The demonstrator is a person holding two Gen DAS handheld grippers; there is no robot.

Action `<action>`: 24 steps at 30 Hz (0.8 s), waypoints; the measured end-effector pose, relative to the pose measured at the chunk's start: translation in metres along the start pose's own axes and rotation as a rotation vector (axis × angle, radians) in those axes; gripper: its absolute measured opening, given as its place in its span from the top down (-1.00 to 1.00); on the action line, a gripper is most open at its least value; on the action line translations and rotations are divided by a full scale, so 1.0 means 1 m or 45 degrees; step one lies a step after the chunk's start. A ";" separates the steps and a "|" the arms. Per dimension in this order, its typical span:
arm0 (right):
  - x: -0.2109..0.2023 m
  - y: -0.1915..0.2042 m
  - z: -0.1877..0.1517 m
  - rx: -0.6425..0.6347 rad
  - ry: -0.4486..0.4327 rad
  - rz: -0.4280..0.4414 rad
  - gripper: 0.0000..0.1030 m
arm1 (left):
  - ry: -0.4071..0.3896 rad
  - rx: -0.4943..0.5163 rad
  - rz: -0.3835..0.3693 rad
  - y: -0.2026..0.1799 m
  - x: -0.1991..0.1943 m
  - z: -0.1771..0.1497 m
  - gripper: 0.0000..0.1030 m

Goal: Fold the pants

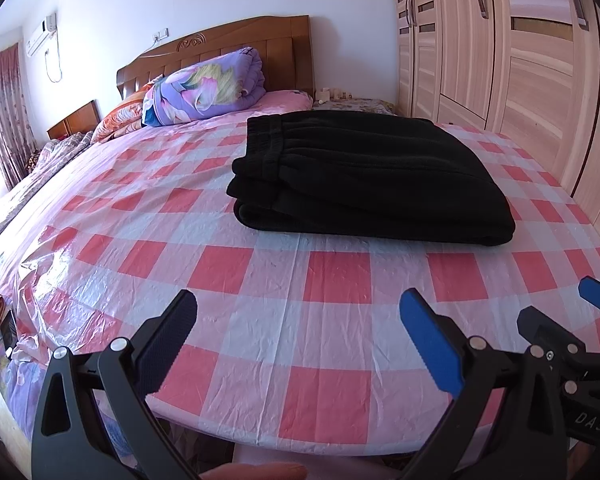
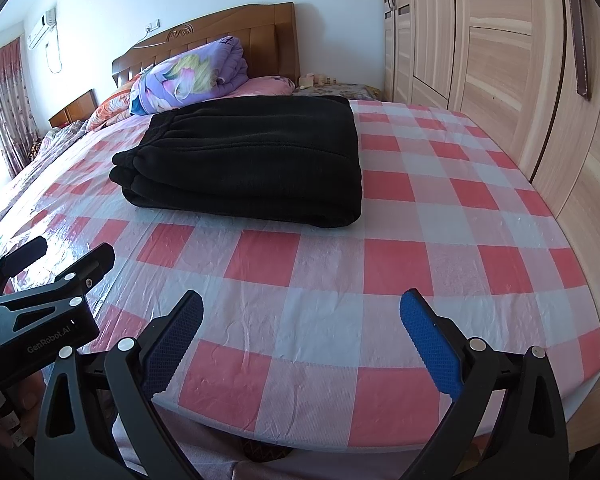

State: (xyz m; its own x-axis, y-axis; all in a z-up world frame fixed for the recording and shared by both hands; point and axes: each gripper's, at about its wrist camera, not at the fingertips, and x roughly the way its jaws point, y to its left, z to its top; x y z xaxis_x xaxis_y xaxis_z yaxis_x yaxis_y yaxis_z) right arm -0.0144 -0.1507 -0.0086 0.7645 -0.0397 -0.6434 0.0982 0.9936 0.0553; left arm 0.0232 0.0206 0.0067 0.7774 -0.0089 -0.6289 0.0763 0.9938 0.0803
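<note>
Black pants [image 1: 368,176] lie folded in a thick rectangular stack on the bed, elastic waistband toward the left; they also show in the right wrist view [image 2: 252,160]. My left gripper [image 1: 298,312] is open and empty, held over the near edge of the bed, well short of the pants. My right gripper [image 2: 300,312] is open and empty too, also near the front edge. Each gripper shows in the other's view: the right one at the right edge of the left wrist view [image 1: 572,320], the left one at the left edge of the right wrist view [image 2: 56,256].
The bed is covered with a shiny red-and-white checked plastic sheet [image 1: 260,280]. A rolled purple floral quilt [image 1: 208,88] and pillows lie against the wooden headboard [image 1: 236,48]. A light wooden wardrobe [image 1: 520,60] stands close along the bed's right side.
</note>
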 end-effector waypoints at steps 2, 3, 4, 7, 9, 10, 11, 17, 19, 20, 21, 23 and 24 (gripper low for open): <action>0.000 0.000 0.000 -0.001 0.000 0.000 -0.88 | -0.001 0.002 0.001 0.000 0.000 0.000 -0.97; 0.000 -0.001 0.001 0.000 -0.001 -0.001 -0.88 | -0.001 0.003 0.003 0.000 0.000 0.000 -0.97; 0.001 -0.002 0.001 0.001 -0.001 0.000 -0.88 | 0.000 0.004 0.002 0.000 0.000 -0.001 -0.97; 0.000 -0.001 0.001 0.002 0.001 0.000 -0.88 | -0.001 0.005 0.001 0.000 0.000 -0.001 -0.97; 0.000 0.000 -0.001 0.005 0.002 0.000 -0.88 | -0.003 0.009 0.002 0.000 0.000 -0.001 -0.97; 0.000 0.000 -0.001 0.005 0.002 -0.001 -0.88 | -0.002 0.008 0.002 0.000 0.000 -0.001 -0.97; -0.001 0.001 -0.003 0.005 0.002 -0.001 -0.88 | -0.002 0.007 0.003 0.000 0.000 -0.001 -0.97; 0.001 -0.002 0.000 0.005 0.003 0.001 -0.88 | -0.003 0.008 0.002 0.001 0.000 -0.002 -0.97; 0.000 -0.001 -0.001 0.006 0.003 0.001 -0.88 | -0.003 0.006 0.002 0.001 0.000 -0.001 -0.97; 0.000 0.000 -0.002 0.006 0.003 0.001 -0.88 | -0.003 0.006 0.003 0.000 0.000 -0.001 -0.97; 0.000 -0.001 -0.001 0.006 0.004 0.001 -0.88 | -0.003 0.006 0.003 0.000 0.000 -0.001 -0.97; 0.001 -0.002 0.000 0.006 0.004 0.001 -0.88 | -0.003 0.004 0.003 0.001 0.000 -0.002 -0.97; 0.001 -0.002 0.000 0.006 0.005 0.001 -0.88 | -0.003 0.003 0.003 0.001 0.000 -0.002 -0.97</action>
State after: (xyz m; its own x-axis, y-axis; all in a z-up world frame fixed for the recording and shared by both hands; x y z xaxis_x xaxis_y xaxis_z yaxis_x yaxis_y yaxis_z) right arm -0.0142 -0.1523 -0.0094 0.7623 -0.0384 -0.6461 0.1007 0.9931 0.0598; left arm 0.0219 0.0217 0.0055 0.7790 -0.0071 -0.6269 0.0764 0.9936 0.0837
